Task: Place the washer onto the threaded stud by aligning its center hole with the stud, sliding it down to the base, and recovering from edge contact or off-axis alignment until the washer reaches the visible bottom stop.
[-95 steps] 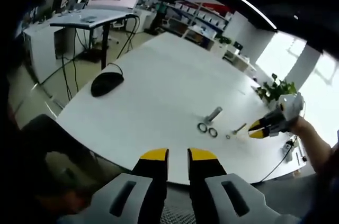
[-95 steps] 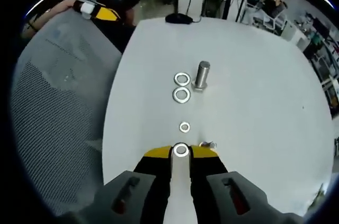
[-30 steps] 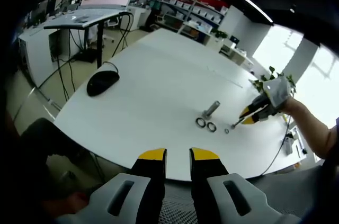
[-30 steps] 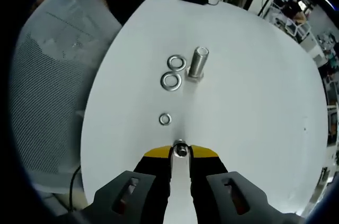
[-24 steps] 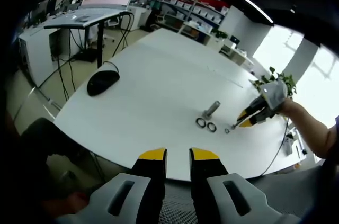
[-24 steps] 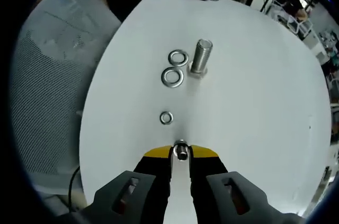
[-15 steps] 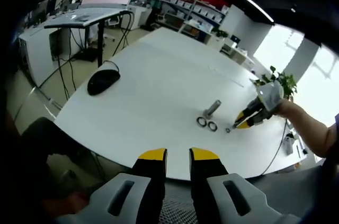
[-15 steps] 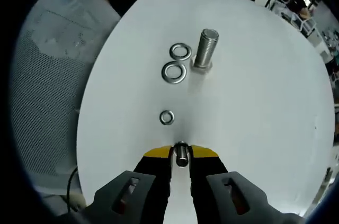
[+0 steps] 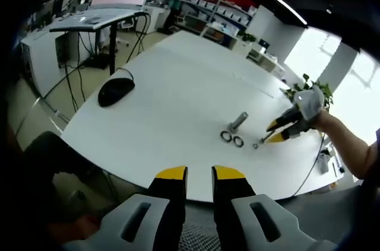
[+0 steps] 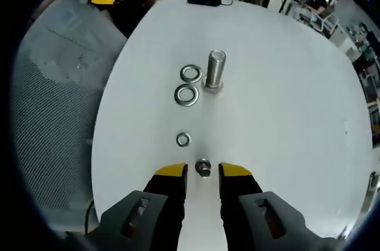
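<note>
White table [image 10: 285,102] in a workshop room; a small bolt [image 10: 203,168] is seen upright between the parted, empty jaws of the right gripper [image 10: 203,171]. The left gripper [image 9: 199,173] is held slightly parted, empty.

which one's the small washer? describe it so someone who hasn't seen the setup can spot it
On the white table, find the tall threaded stud standing upright, with two large washers beside it. Come from those toward the right gripper: the small washer lies flat and alone, beside the small bolt between the fingers. It is clearly smaller than the other two rings.
</note>
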Motion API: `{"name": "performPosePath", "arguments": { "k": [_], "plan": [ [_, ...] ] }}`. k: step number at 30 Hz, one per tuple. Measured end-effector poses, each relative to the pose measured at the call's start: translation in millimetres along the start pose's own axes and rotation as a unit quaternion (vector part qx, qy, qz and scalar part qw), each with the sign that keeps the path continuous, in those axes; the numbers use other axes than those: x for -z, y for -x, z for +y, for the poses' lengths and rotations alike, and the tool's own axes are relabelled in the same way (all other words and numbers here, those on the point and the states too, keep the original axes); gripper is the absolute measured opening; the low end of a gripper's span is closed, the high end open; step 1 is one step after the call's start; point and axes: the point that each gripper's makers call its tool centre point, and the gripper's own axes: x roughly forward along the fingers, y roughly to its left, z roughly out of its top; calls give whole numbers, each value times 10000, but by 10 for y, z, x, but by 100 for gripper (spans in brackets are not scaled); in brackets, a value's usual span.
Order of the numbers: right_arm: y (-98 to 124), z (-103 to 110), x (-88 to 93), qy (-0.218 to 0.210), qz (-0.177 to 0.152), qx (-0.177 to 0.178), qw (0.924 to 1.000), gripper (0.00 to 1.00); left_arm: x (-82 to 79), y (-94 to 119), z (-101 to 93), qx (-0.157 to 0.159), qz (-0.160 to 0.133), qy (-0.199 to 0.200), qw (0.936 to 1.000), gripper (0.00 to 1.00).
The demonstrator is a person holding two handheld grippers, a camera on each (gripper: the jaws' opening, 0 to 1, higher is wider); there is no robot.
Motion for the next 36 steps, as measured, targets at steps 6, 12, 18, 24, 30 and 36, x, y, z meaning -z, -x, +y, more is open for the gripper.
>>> {"name": "performPosePath", "arguments": {
  "k": [6,12,18,24,30,36],
  "plan": [
    [135,108,-34,-8,-154,102,9998,24,-1,2,1,-8,-4,-2,10000,14],
    [341,233,-166,-51,-508,221,9985,24,11,5,-8,2,4,-39,10000,14],
    [525,306,-263,15,-692,353,9970,24,1,7,-14,26,-35,-2,10000,16],
    [697,369,-458,81,-1014,398,9940,24,0,6,-20,55,-23,-11,10000,16],
    [760,421,-544,121,-1166,386,9924,24,2,4,-24,63,-8,-19,10000,17],
    [726,424,-521,78,-1163,376,9925,24,3,4,-23,60,0,-24,10000,17]
  ]
}}
